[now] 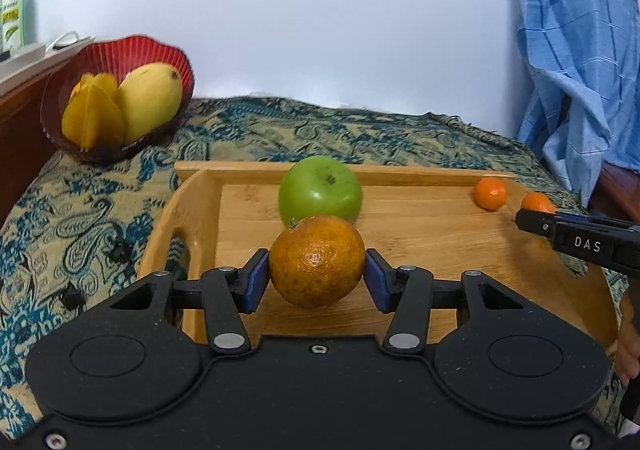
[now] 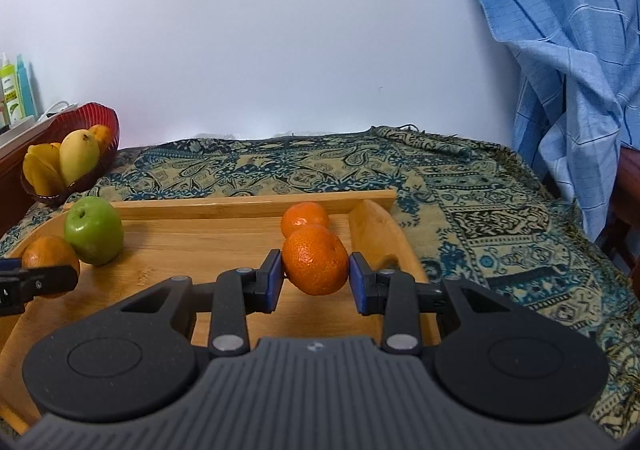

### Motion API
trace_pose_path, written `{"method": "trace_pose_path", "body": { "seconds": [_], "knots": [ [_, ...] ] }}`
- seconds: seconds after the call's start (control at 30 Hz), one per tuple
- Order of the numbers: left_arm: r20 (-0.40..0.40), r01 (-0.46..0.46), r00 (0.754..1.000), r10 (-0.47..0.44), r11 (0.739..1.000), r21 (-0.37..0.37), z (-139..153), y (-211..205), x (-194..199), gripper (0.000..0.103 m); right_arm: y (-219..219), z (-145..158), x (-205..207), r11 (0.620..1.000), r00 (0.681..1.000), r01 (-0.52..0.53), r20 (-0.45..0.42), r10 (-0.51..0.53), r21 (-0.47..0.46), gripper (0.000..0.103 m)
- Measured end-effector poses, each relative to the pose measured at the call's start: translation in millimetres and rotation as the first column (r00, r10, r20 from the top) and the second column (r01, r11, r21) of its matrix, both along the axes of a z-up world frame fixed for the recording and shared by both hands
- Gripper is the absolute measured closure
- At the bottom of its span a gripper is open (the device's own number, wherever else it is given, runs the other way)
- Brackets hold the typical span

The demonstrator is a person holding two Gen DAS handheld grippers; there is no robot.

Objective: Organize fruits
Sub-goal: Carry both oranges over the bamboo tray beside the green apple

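Both grippers carry fruit above the tray.
Left wrist: the left gripper (image 1: 316, 276) clamps an orange (image 1: 316, 260) between its blue fingers (image 1: 256, 280), just in front of the apple (image 1: 320, 188) on the tray (image 1: 420, 238). Right wrist: the right gripper (image 2: 316, 278) grips a mandarin (image 2: 316, 260) between its fingers (image 2: 274, 278), a second mandarin (image 2: 304, 216) just behind.

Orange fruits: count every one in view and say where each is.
4, maybe more hidden. Dull orange in the left tongs; tangerine in the right tongs; another behind it on the tray; one in the red bowl.
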State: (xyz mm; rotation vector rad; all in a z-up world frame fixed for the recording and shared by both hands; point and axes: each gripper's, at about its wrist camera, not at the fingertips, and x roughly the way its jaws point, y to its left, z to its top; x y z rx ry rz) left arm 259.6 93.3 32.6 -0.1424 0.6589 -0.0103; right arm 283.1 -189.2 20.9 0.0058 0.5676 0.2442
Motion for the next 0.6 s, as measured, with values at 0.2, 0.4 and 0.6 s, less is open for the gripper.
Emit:
{"method": "trace_pose_path", "body": {
  "seconds": [0.2,0.4,0.6],
  "knots": [
    [0.0,0.007,1.0,-0.007,1.0,0.003,-4.3,-0.4,2.9,0.054,7.2,-3.9,7.1,1.0,1.0,-0.001,-0.019,0.001,-0.004,0.063],
    [0.003,0.007,1.0,-0.007,1.0,0.001,-5.9,-1.4,3.9,0.054,8.3,-5.0,9.8,1.0,1.0,0.006,-0.027,-0.006,-0.006,0.063],
    [0.012,0.01,1.0,-0.01,1.0,0.013,-6.6,-3.0,2.4,0.054,8.5,-6.1,10.7,1.0,0.999,0.006,-0.031,-0.006,-0.008,0.063]
  ]
}}
